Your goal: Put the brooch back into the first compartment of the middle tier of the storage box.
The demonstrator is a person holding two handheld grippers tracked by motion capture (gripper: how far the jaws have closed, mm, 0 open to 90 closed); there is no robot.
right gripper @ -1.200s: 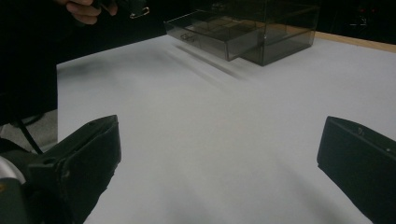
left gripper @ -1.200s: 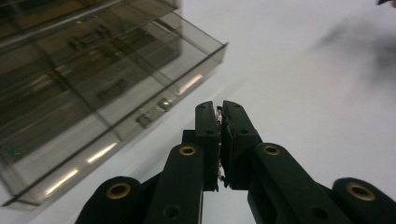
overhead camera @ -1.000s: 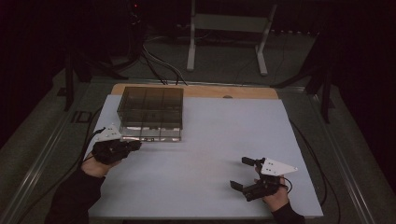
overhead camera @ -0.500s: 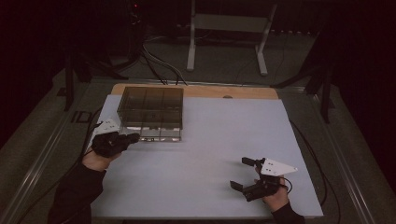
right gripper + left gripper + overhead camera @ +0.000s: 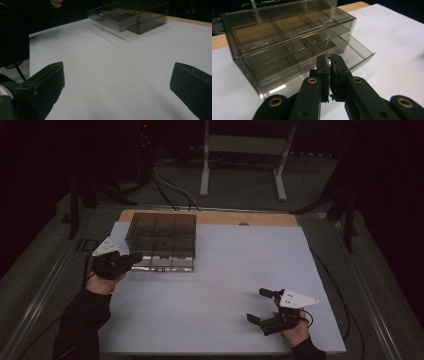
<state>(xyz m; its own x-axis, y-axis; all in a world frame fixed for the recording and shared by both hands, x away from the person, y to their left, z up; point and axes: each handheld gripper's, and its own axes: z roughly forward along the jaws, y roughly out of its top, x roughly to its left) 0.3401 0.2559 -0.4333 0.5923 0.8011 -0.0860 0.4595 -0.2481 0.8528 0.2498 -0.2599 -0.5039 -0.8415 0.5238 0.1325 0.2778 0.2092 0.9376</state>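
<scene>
In the high view, the left gripper (image 5: pixel 134 256) sits at the left side of the white table surface (image 5: pixel 220 285), held in the person's left hand (image 5: pixel 102 279), with its grey three-cornered plate (image 5: pixel 106 247) on top. Its jaws look pressed together and point toward the smoky transparent plastic drawer box (image 5: pixel 161 240), which stands just ahead of the tips and to their right; whether they touch it cannot be told from here. The right gripper (image 5: pixel 260 306) rests well apart from the box, near the table's front right part, in the person's right hand (image 5: pixel 295 330). Its jaws stand wide apart with nothing between them.

In the left gripper view, the two black jaws are nearly closed, only a thin slit between the pads, with nothing seen gripped. Straight ahead of the tips lies the lower drawer (image 5: pixel 312 62) of the box, drawn partly out from the body. A small clear handle (image 5: pixel 312 41) sits on a drawer front just beyond the tips.

In the right gripper view, the jaws stand far apart at the bottom corners, over bare white surface. The box (image 5: pixel 140 13) stands far ahead, slightly right of centre, its drawer (image 5: pixel 110 18) sticking out toward the left.
</scene>
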